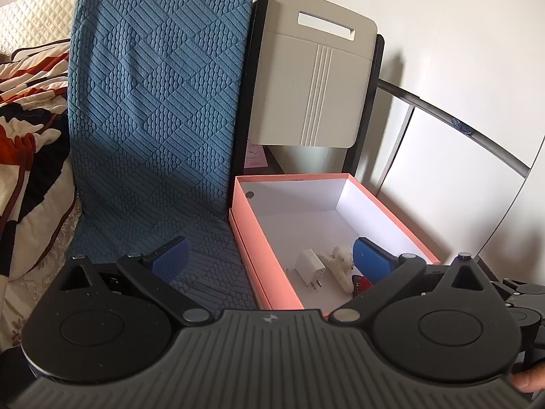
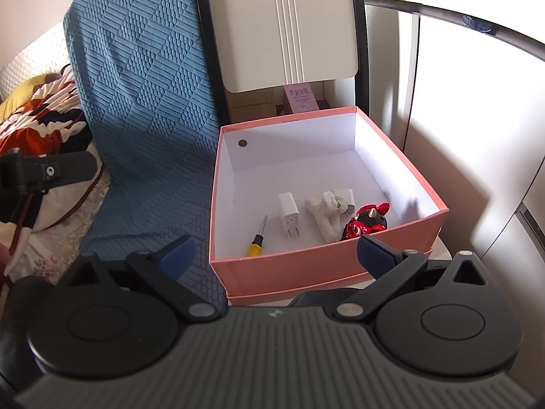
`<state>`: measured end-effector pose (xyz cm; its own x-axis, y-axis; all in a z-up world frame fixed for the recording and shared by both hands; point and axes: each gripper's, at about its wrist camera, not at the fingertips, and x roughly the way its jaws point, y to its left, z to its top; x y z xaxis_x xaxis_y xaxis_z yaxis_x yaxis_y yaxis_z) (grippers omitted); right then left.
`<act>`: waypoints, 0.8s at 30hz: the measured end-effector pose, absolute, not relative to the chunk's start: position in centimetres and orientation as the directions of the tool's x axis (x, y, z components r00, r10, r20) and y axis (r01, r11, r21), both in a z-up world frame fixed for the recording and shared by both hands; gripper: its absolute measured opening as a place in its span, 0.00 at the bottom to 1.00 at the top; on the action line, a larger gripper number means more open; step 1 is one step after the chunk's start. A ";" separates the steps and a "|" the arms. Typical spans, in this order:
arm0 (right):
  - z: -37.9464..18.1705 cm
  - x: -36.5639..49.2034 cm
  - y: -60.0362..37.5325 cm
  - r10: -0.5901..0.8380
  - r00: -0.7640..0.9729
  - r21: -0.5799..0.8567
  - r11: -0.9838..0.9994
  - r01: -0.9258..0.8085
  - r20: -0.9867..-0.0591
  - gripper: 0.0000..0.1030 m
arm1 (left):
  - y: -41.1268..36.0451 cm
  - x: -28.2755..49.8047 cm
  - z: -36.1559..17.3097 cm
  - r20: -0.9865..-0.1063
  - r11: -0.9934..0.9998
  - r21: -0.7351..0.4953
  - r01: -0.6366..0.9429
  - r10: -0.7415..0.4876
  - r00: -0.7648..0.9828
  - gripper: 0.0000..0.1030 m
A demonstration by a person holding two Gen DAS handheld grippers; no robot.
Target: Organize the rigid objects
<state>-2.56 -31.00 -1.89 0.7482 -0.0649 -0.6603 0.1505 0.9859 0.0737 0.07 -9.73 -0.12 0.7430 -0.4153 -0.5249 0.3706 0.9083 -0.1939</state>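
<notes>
An open pink box with a white inside stands to the right of a blue cloth. In it lie a white charger, a white plush piece and a red figure. My left gripper is open over the box's near left corner and holds nothing. The right wrist view looks down into the pink box. A yellow-handled screwdriver, a white charger, the plush piece, a second white charger and the red and black figure lie on its floor. My right gripper hangs open in front of the near wall, empty.
A blue textured cloth drapes over an upright cushion on the left. Further left lies a patterned quilt. A pale folded board with a handle slot leans behind the box, beside a pink carton. White panels close off the right.
</notes>
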 end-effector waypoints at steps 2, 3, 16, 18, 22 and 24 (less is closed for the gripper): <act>-1.9 -2.5 -31.0 -0.067 0.747 0.073 0.986 0.152 -0.661 1.00 | -9.7 0.1 -0.1 -0.524 0.908 -0.194 0.371 -0.415 0.744 1.00; -2.0 -2.5 -31.0 -0.068 0.746 0.073 0.985 0.155 -0.662 1.00 | -9.6 0.1 -0.1 -0.524 0.908 -0.194 0.370 -0.415 0.744 1.00; -2.0 -2.5 -30.6 -0.077 0.746 0.055 0.987 0.151 -0.662 1.00 | -9.7 0.5 -0.2 -0.554 0.917 -0.194 0.349 -0.396 0.733 1.00; -2.0 -2.5 -30.7 -0.076 0.745 0.057 0.987 0.152 -0.663 1.00 | -9.8 0.6 -0.2 -0.558 0.919 -0.189 0.346 -0.391 0.732 1.00; -2.0 -2.5 -30.7 -0.079 0.744 0.054 0.987 0.153 -0.663 1.00 | -10.0 0.6 -0.3 -0.562 0.920 -0.185 0.346 -0.388 0.730 1.00; -2.1 -2.5 -30.7 -0.081 0.744 0.052 0.987 0.154 -0.663 1.00 | -10.0 0.6 -0.2 -0.562 0.919 -0.185 0.348 -0.389 0.730 1.00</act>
